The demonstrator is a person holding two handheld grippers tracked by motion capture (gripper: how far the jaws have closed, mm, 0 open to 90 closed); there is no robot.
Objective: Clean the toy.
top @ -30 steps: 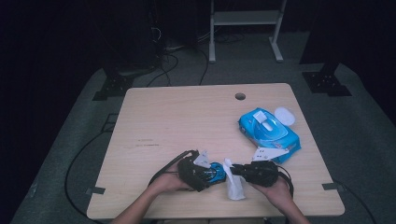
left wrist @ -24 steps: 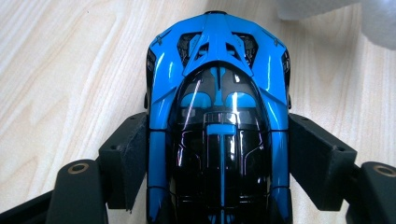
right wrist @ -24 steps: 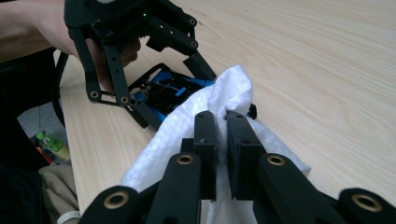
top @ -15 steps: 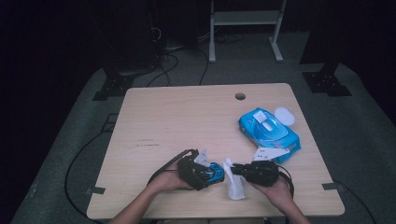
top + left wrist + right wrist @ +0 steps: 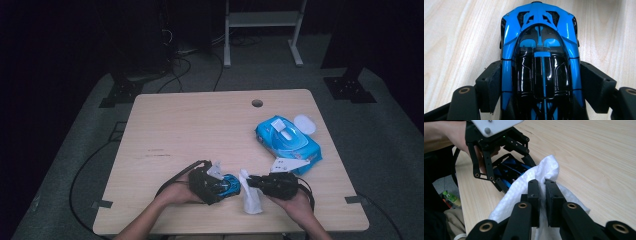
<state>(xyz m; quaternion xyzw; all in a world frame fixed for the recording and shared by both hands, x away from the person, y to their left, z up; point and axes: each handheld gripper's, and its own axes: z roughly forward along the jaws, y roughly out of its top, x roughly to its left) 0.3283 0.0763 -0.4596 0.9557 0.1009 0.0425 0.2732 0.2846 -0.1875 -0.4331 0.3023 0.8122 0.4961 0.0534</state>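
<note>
Near the front edge of the wooden table point(image 5: 190, 125), left of its middle, the left gripper point(image 5: 212, 184) is clamped on a blue and black toy car point(image 5: 540, 62), one jaw pressed against each flank, the car lying on the tabletop. Just to its right, the right gripper point(image 5: 255, 182) has its jaws pinched together on a crumpled white wipe point(image 5: 524, 187), which touches the car's side and hangs down toward the front edge. Further right and back, near the right edge, lies a blue pack of wipes point(image 5: 287, 140) with its white lid point(image 5: 304, 124) flipped open. A round hole point(image 5: 257, 103) sits near the back edge.
</note>
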